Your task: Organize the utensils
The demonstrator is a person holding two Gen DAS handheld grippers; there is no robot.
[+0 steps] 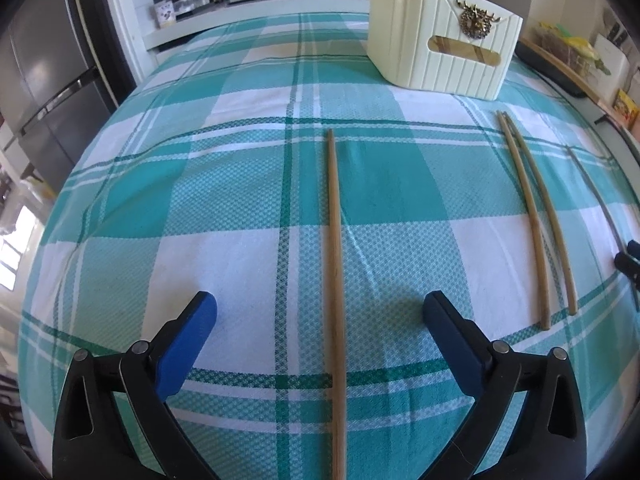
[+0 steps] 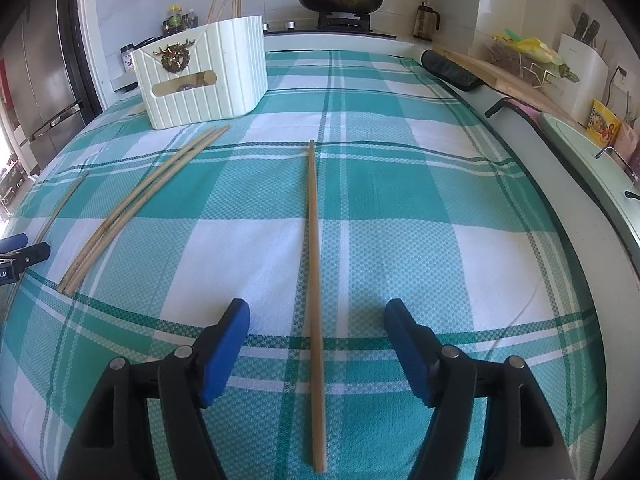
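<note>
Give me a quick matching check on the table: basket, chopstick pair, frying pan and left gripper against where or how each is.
1. cream basket
2. chopstick pair
3. frying pan
4. left gripper

A. on the stove
B. side by side on the checked cloth
C. holds upright chopsticks
D. open, astride a single chopstick

Pairs: 1-C, 2-B, 3-A, 4-D

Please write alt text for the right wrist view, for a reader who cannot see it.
The open right tongs straddle a single chopstick lying on a teal plaid tablecloth, not gripping it. A chopstick pair lies left, near a cream basket.
</note>
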